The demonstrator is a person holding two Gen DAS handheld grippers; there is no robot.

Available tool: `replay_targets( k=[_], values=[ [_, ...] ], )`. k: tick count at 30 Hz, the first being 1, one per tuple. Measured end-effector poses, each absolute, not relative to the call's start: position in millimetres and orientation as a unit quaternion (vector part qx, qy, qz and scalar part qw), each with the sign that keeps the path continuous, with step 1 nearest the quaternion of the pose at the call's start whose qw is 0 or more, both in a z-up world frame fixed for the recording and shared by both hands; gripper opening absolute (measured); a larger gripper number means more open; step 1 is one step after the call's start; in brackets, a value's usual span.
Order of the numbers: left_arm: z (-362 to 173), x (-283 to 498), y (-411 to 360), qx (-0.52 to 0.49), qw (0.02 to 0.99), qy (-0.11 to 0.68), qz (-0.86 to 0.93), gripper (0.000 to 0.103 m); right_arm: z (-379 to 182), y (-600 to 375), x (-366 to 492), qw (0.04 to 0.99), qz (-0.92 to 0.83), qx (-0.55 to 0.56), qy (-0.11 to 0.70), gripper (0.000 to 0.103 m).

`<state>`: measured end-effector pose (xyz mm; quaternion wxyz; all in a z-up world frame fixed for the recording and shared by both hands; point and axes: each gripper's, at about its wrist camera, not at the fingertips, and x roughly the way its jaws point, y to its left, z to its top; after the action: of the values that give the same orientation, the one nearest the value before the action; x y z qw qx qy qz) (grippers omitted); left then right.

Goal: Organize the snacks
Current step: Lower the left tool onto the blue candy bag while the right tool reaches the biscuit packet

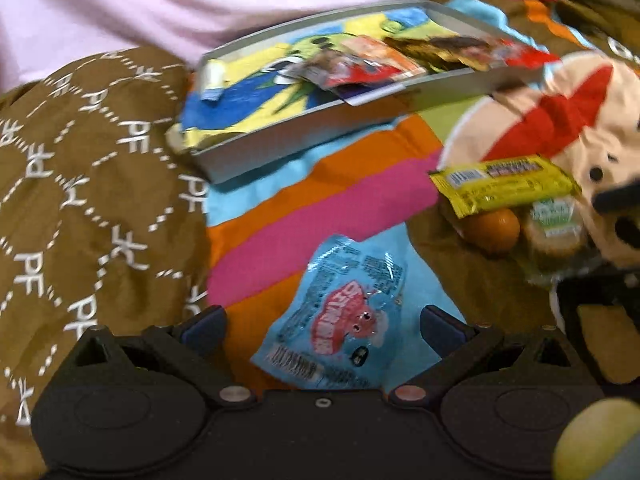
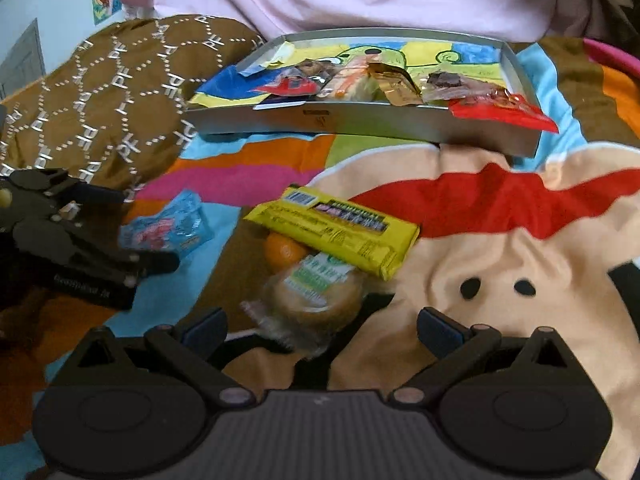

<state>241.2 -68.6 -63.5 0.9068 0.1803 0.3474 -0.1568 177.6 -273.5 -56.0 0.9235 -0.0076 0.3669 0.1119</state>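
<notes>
- Hovering with the left gripper (image 1: 322, 326), fingers spread wide and empty, blue candy bag (image 1: 340, 316) lying right between them on the blanket, long axis pointing away.
- Right gripper (image 2: 322, 326) fingers equally wide, wrapped muffin (image 2: 316, 294) just ahead, yellow bar (image 2: 334, 232) and tray (image 2: 360, 120) beyond.

Open blanket (image 2: 500, 288) right of snack pile (image 2: 332, 248)

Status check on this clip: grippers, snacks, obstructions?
Left gripper open over blue packet. Right gripper open at wrapped muffin. Yellow bar overlaps muffin. Tray part-filled.
</notes>
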Motion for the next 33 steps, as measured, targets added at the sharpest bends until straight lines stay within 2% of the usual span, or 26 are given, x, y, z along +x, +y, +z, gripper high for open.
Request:
replay_targets(
  k=[7, 14, 17, 25, 32, 33],
  values=[
    [-72, 248, -78, 0.191, 0.901, 0.353, -0.165, 0.102, -71, -260, 195, 0.924, 0.115, -0.044, 0.362, 0.103],
    [-73, 254, -75, 0.164, 0.895, 0.385, -0.157, 0.102, -73, -243, 189, 0.930, 0.121, -0.101, 0.331, 0.093],
    [-71, 253, -76, 0.156, 0.891, 0.397, -0.153, 0.098, -72, -243, 187, 0.931, 0.122, -0.100, 0.329, 0.091],
    [-66, 251, -88, 0.136, 0.882, 0.426, -0.145, 0.079, -71, -240, 185, 0.926, 0.142, -0.093, 0.336, 0.085],
    [-64, 247, -93, 0.131, 0.872, 0.447, -0.152, 0.073, -68, -238, 181, 0.922, 0.146, -0.092, 0.347, 0.079],
    [-63, 247, -94, 0.129, 0.868, 0.454, -0.155, 0.069, -67, -238, 180, 0.921, 0.147, -0.094, 0.348, 0.077]
  ],
)
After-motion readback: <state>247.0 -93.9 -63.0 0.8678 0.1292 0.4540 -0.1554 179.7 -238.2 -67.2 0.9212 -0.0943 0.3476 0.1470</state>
